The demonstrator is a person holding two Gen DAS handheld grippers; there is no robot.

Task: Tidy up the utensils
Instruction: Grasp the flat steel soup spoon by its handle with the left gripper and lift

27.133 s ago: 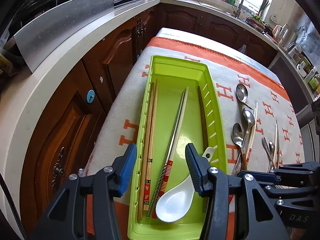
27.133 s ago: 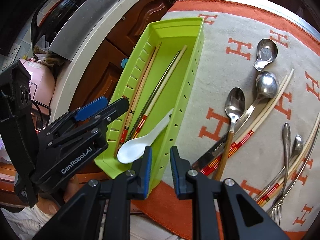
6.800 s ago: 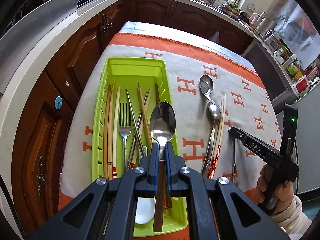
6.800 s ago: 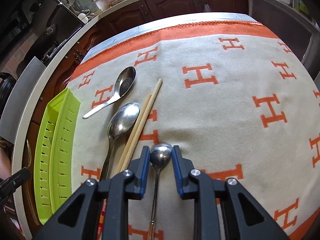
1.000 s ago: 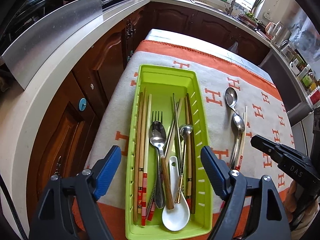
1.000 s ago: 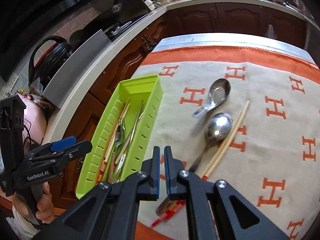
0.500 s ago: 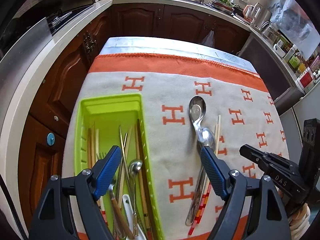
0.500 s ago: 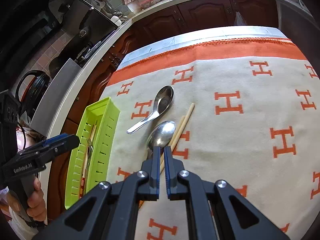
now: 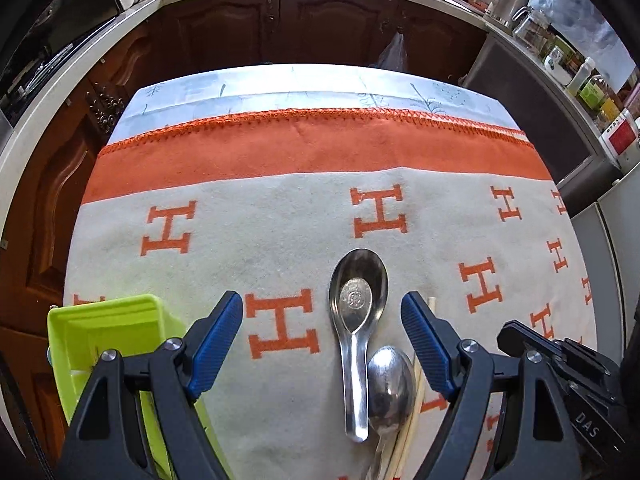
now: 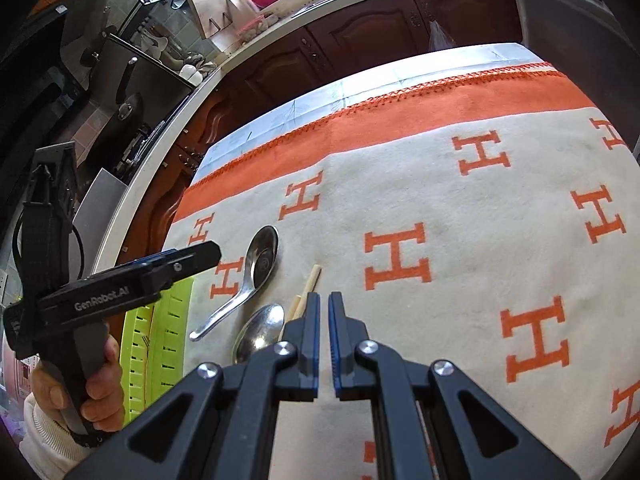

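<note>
My left gripper [image 9: 322,320] stands open above the cloth, and a short steel soup spoon [image 9: 357,320] lies between its spread fingers. A larger steel spoon [image 9: 390,384] and a pair of pale chopsticks [image 9: 416,400] lie just right of the soup spoon's handle. The lime-green utensil tray [image 9: 100,320] shows at the lower left, mostly hidden by the gripper. In the right wrist view my right gripper [image 10: 324,308] is shut and empty, hovering beside the chopsticks [image 10: 310,284], with the large spoon [image 10: 260,332], the soup spoon [image 10: 256,268] and the tray [image 10: 160,340] to its left.
The table wears a cream cloth with orange H marks and an orange band [image 9: 312,148] along its far edge. Dark wooden cabinets [image 9: 320,28] and a pale countertop ring the table. A hand [image 10: 100,392] holds the left gripper's handle beside the tray.
My left gripper has swung right from over the tray to over the soup spoon, still open. My right gripper has shifted right and lower toward the chopsticks, staying shut.
</note>
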